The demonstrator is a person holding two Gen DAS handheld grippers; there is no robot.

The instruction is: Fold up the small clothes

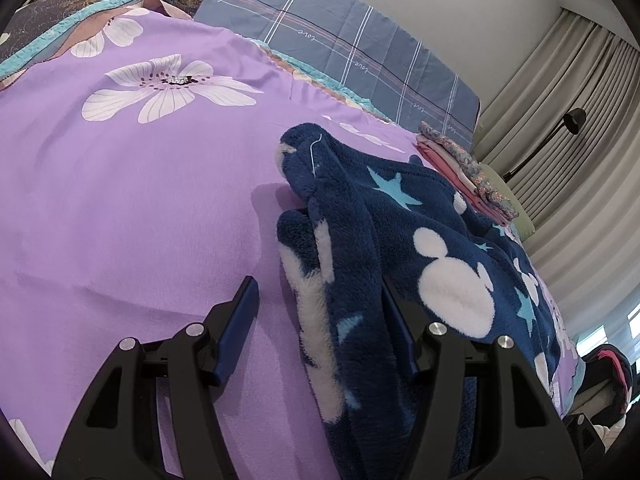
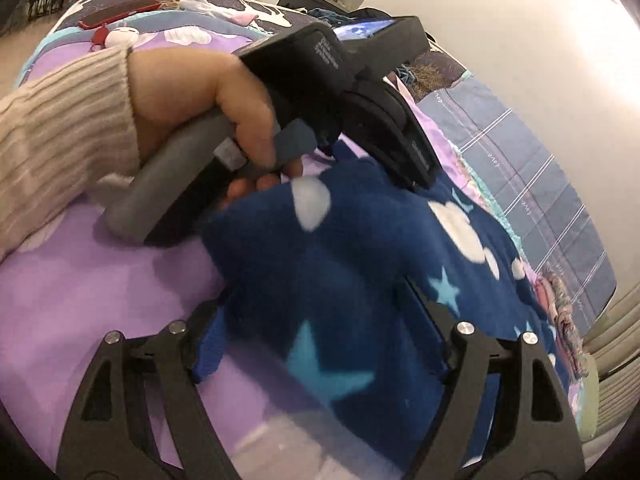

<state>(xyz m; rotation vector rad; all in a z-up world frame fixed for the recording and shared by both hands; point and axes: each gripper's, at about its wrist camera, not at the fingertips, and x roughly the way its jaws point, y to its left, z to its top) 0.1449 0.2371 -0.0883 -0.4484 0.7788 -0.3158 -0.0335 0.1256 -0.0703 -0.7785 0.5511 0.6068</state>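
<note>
Two claws work over the navy fleece garment [image 1: 404, 248] on the purple bedspread [image 1: 132, 208]: left claw [image 1: 320, 300] stands half-open, fleece between its jaws; right claw [image 2: 316, 300] gapes wide astride it.

Bedspread [image 1: 120, 208] open leftward; fleece garment [image 1: 400, 240] blocks right.

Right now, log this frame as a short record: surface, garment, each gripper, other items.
surface: purple floral bedspread
garment: navy fleece garment with stars and white shapes, bunched, not yet folded flat
left gripper: jaws apart, fleece lying between them, pads not pressing
right gripper: jaws wide, fleece between them, no grip seen
left hand: holds the left gripper's handle
other items: folded clothes stack, plaid pillow
</note>
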